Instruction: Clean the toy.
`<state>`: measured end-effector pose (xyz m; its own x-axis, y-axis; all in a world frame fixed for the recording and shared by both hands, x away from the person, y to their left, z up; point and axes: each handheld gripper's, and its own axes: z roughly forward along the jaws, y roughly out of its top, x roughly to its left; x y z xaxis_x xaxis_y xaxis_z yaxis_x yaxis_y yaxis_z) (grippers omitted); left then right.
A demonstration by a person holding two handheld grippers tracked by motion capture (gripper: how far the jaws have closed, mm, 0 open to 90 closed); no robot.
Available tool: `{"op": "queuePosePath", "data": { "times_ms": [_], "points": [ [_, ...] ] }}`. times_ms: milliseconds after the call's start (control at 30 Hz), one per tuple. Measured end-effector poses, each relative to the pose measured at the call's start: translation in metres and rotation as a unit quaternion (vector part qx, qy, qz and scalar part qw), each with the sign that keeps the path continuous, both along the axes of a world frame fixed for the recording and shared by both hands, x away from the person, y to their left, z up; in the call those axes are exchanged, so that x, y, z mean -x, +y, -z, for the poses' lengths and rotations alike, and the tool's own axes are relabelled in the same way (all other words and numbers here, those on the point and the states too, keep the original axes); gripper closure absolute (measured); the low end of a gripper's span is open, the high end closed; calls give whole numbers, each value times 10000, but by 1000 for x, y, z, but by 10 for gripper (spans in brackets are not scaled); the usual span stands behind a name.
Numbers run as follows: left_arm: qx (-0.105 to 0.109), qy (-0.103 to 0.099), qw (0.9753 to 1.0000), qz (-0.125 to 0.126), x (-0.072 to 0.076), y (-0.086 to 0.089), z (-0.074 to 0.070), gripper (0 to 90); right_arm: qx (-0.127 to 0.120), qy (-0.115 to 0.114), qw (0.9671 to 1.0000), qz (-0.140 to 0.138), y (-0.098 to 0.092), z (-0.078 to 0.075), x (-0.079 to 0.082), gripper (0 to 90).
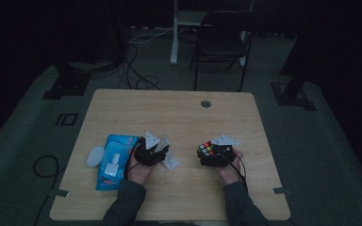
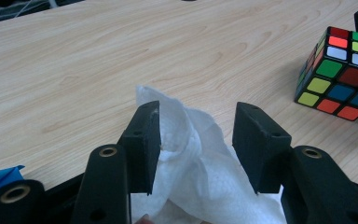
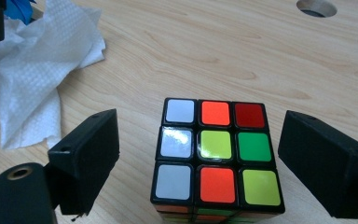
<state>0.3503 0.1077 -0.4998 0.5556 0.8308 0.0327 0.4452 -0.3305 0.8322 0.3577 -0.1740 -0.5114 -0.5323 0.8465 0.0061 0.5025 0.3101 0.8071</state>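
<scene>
High view: one wooden table (image 1: 179,117) carries one puzzle cube (image 1: 207,149), one white tissue (image 1: 169,161), one blue tissue pack (image 1: 113,160) and one small white oval object (image 1: 94,156) at the pack's left. Two hands come in from the near edge, each holding a gripper. The left gripper (image 2: 198,140) sits over the tissue just right of the pack; its jaws stand apart with the crumpled tissue (image 2: 186,154) between them, not pinched. The right gripper (image 3: 196,158) is at the cube on the right; its jaws are spread wide on either side of the cube (image 3: 216,158), clear of it. The right gripper view shows the cube's tile colours, white, orange, red, yellow-green and green, which are barely readable from above.
</scene>
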Motion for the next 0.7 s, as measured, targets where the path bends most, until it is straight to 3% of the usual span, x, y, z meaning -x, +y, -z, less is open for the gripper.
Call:
{"op": "queuePosePath", "data": {
  "times_ms": [700],
  "points": [
    [97,-56,9999,-36,4,5,-6,519,-92,-163,9998,-59,-1,-12,4,126]
  ]
}}
